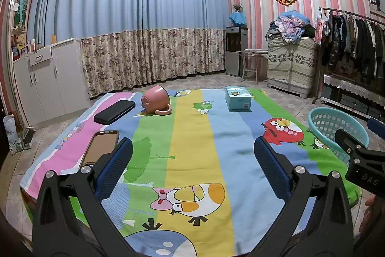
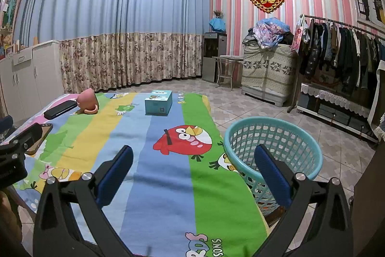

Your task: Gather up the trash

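Both grippers hang over the desk with jaws spread wide and nothing between them: the left gripper (image 1: 193, 168) above the yellow stripe of the cartoon bird cloth (image 1: 192, 136), the right gripper (image 2: 194, 169) above the blue and green stripes, its right finger in front of the basket.

From the left wrist view, a phone (image 1: 99, 147) with a brown screen lies flat at 10 o'clock, just beside the left finger. A black case (image 1: 115, 111) sits farther out at 11 o'clock. Beside it, a pink mug (image 1: 156, 100) lies tipped over, handle toward the camera. A light blue box (image 1: 238, 98) stands at 1 o'clock. A teal mesh basket (image 2: 273, 148) stands off the desk's right edge at 3 o'clock.
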